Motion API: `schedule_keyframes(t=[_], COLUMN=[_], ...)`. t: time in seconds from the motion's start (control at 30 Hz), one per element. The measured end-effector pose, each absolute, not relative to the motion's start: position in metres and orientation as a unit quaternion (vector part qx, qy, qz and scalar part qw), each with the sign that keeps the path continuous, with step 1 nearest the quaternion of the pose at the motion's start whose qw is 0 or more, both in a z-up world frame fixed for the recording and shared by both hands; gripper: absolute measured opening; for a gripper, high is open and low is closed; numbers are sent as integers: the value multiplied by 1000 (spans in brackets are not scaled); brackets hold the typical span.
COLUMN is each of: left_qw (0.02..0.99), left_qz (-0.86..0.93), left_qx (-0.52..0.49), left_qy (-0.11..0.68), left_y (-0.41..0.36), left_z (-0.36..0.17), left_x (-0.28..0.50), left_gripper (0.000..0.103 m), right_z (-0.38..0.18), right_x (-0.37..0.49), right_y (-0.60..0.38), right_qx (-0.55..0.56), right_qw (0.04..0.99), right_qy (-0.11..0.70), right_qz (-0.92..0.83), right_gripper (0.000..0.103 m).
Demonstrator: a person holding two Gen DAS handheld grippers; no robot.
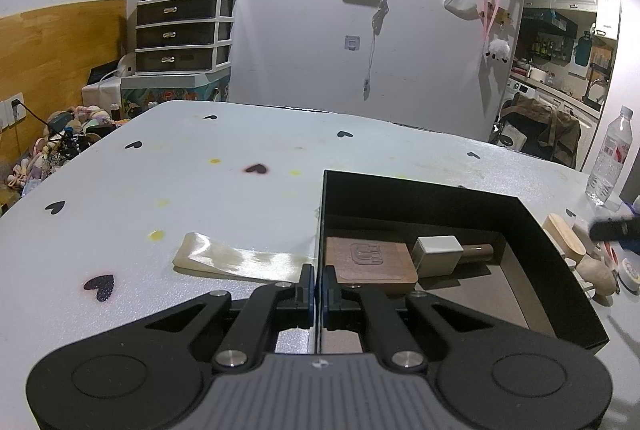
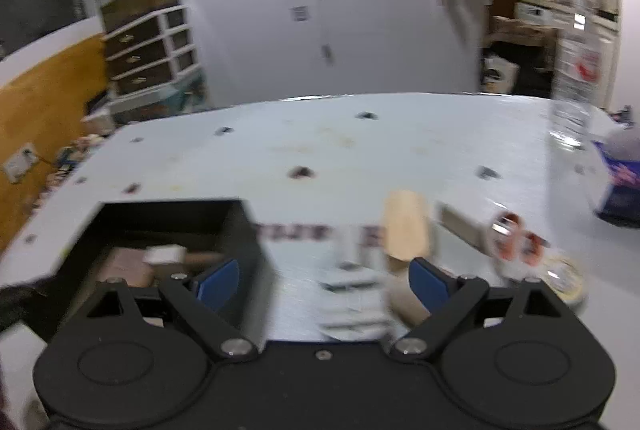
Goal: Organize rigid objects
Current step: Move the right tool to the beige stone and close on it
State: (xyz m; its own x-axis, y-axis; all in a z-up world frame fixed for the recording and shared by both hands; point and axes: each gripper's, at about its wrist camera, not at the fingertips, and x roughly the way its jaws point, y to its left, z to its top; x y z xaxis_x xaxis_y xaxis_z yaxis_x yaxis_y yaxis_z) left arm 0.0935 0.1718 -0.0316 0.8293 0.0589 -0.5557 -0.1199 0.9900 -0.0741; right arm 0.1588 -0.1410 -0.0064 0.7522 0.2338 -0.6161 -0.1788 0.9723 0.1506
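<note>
Left wrist, left tool (image 1: 319, 294) clamping box wall (image 1: 320, 222)

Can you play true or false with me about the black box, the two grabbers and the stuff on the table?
1. The left gripper is pinching the black box by its wall. True.
2. The black box is empty. False: a brown wooden block and a white cube lie inside.
3. The right gripper is open and holds nothing. True.
4. The water bottle lies on its side. False: it stands upright.
5. The light wooden piece is inside the box. False: it sits on the table outside it.
</note>
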Motion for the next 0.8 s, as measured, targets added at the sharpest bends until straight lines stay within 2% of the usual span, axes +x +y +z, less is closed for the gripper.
schedule_keyframes(t=[0.33, 0.47, 0.67, 0.8], left_qw=[954, 954, 954, 954], left_qz=[52, 53, 53, 52], left_qx=[-50, -50, -50, -50], left_qy=[290, 290, 290, 290], left_y=[170, 169, 169, 170], left_z=[-31, -31, -31, -31], left_x=[96, 96, 96, 96], left_gripper=[3, 3, 3, 3], right_z=[-51, -56, -62, -68], right_x=[150, 157, 176, 186], right_y=[-172, -175, -187, -180], right_qx=[10, 6, 61, 56], right_qw=[945, 949, 942, 940], right_qy=[321, 309, 330, 336], right_qz=[66, 57, 26, 27], right_gripper=[91, 84, 79, 78])
